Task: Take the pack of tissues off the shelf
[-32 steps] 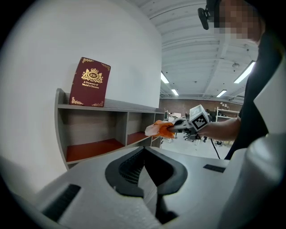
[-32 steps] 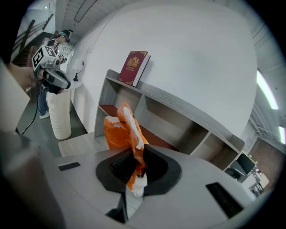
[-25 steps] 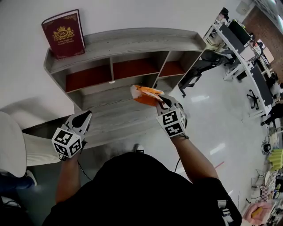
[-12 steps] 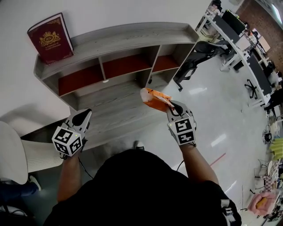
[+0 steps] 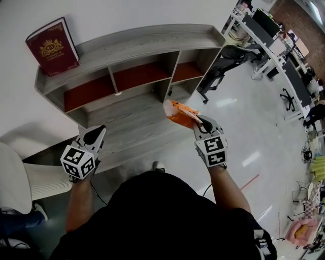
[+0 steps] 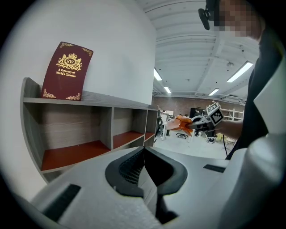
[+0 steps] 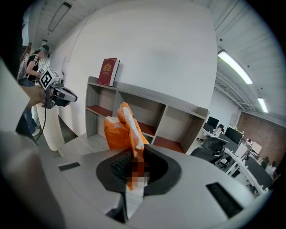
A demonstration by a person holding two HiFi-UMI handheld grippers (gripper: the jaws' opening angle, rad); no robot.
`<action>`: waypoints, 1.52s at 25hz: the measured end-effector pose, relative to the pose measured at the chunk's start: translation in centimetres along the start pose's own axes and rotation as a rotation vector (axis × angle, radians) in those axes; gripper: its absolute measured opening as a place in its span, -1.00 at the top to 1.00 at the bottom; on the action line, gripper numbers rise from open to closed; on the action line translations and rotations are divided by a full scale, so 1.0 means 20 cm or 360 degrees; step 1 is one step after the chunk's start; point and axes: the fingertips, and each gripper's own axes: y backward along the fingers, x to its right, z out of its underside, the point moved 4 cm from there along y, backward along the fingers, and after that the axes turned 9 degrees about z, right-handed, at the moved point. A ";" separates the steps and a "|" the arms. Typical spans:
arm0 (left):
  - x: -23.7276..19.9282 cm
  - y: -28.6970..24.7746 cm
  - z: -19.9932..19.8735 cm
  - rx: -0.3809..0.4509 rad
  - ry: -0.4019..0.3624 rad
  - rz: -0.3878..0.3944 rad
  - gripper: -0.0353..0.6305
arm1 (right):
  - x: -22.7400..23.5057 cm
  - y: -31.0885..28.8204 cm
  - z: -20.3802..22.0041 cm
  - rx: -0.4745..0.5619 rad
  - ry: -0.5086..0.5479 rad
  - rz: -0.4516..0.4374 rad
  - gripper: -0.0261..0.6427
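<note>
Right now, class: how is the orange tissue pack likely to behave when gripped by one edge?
Probably soft: the pack of tissues looks creased where the right gripper pinches its edge. Likely light for its size, since that edge grip alone holds it aloft, sticking out rather than drooping.

A dark red book [image 5: 52,46] with a gold crest is standing upright, leaning back against the white wall [image 5: 127,15]. A black office chair [image 5: 231,58] is sitting on the glossy grey floor [image 5: 238,117], near rows of white desks [image 5: 274,45] carrying dark monitors. A short red strip [image 5: 249,184] is lying on the floor. A white ribbed object [image 5: 45,175] is standing at the left.
</note>
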 end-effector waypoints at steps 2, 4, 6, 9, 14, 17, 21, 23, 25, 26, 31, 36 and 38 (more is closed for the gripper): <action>0.00 0.00 0.00 -0.0002 0.0004 -0.0008 0.84 | 0.00 -0.01 0.01 -0.0006 0.0001 -0.0007 0.84; 0.00 0.00 0.01 -0.0006 0.0010 -0.0013 0.84 | 0.01 -0.01 0.02 -0.0014 -0.0006 -0.0014 0.84; 0.00 -0.01 0.02 -0.0017 0.0012 -0.0019 0.84 | 0.02 -0.03 0.03 -0.0016 -0.0015 -0.0017 0.84; -0.01 -0.02 0.04 -0.0038 0.0016 -0.0034 0.84 | 0.02 -0.05 0.04 -0.0017 -0.0012 -0.0027 0.84; -0.02 -0.04 0.07 -0.0055 0.0042 -0.0050 0.84 | 0.02 -0.11 0.06 -0.0039 -0.0013 -0.0063 0.84; -0.02 -0.06 0.09 -0.0071 0.0058 -0.0057 0.84 | 0.02 -0.15 0.08 -0.0052 -0.0015 -0.0095 0.84; -0.02 -0.10 0.11 -0.0107 0.0064 -0.0065 0.84 | 0.00 -0.21 0.09 -0.0068 0.0002 -0.0149 0.84; -0.02 -0.12 0.14 -0.0132 0.0080 -0.0070 0.84 | -0.02 -0.24 0.10 -0.0076 0.0017 -0.0183 0.84; -0.01 -0.14 0.16 -0.0149 0.0099 -0.0076 0.84 | -0.03 -0.29 0.12 -0.0086 0.0027 -0.0216 0.84; -0.02 -0.15 0.17 -0.0156 0.0103 -0.0079 0.84 | -0.03 -0.31 0.12 -0.0090 0.0031 -0.0230 0.84; -0.04 -0.23 0.21 -0.0181 0.0121 -0.0113 0.84 | -0.06 -0.41 0.17 -0.0101 0.0130 -0.0261 0.84; -0.06 -0.31 0.30 -0.0231 0.0177 -0.0111 0.84 | -0.11 -0.52 0.22 -0.0128 0.0238 -0.0320 0.84; -0.06 -0.34 0.34 -0.0245 0.0199 -0.0116 0.84 | -0.12 -0.58 0.25 -0.0147 0.0248 -0.0350 0.84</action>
